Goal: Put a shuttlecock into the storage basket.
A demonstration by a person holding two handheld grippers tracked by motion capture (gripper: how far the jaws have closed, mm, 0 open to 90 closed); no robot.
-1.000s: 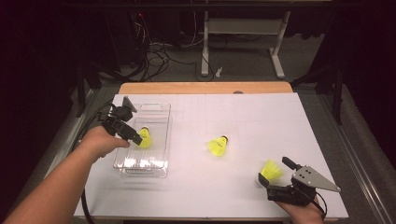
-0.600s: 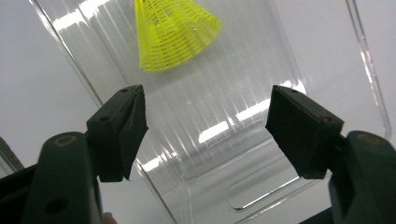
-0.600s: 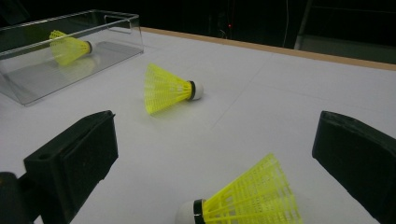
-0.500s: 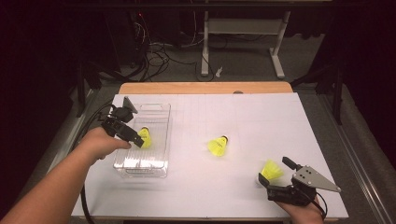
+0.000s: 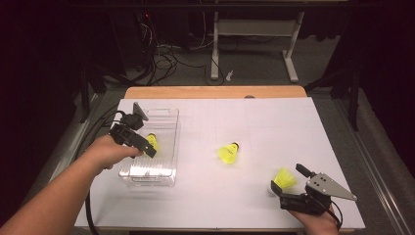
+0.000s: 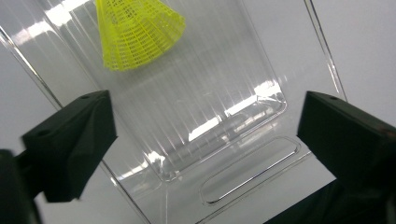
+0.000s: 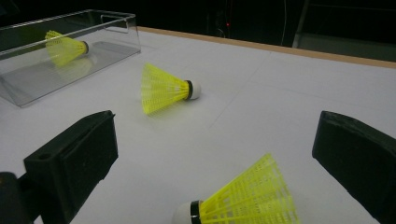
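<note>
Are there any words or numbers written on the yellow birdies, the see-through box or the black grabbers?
No readable text anywhere: none at all.
Shuttlecock in the box: plain yellow mesh, no print.
Shuttlecock in the middle of the table: a dark band by its white tip, no letters.
Shuttlecock by the right gripper: no print.
Clear box: only ribs and glare.
Left gripper and right gripper: plain black jaws.

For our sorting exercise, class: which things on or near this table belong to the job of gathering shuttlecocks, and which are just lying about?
Part of the job:
- clear box
- shuttlecock in the box
- middle shuttlecock
- near shuttlecock
- left tongs, open over the box
- right tongs, open

Just lying about:
- cables on the floor
- desk frame behind the table
</note>
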